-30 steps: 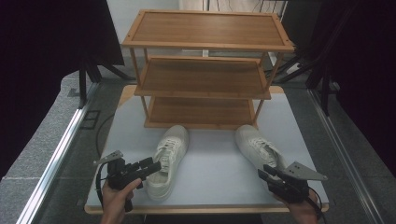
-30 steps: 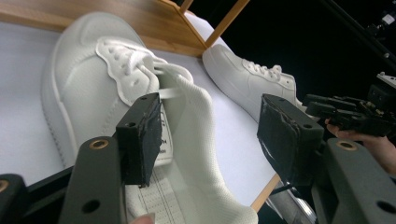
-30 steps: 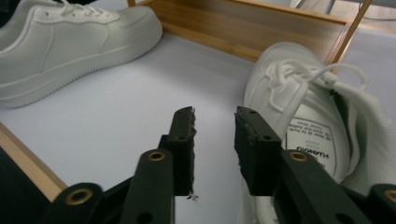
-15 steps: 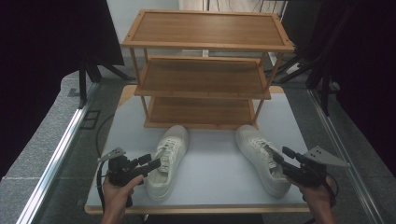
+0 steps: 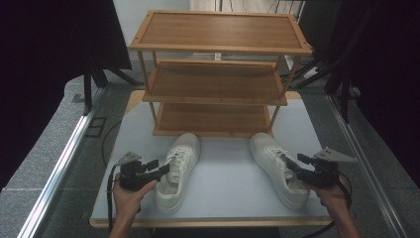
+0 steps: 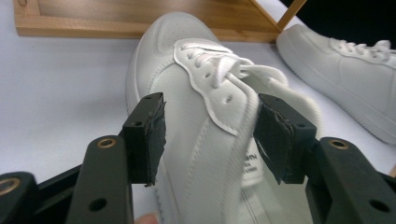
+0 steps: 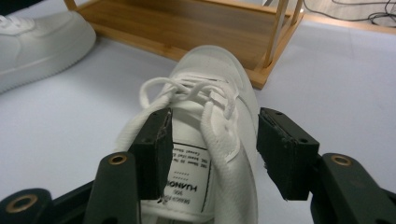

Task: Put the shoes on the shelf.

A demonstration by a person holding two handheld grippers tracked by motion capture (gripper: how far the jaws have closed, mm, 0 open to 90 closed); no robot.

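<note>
**Both tools poised over the shoes**

At the table's near edge, your left tool straddles the left shoe's collar, jaws wide apart, gripping nothing. Your right tool spans the right shoe at 4 o'clock, likewise open. You seem to be mid-approach; next, close on each collar, presumably to lift toward the rack at 12 o'clock.

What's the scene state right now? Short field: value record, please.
surface: white table
rack: three-tier wooden shoe rack, shelves bare
left shoe: on table, toe toward rack
right shoe: on table, toe toward rack
left gripper: open, jaws either side of left shoe's collar
right gripper: open, one jaw inside right shoe's opening, one outside
shoes on rack: none
</note>
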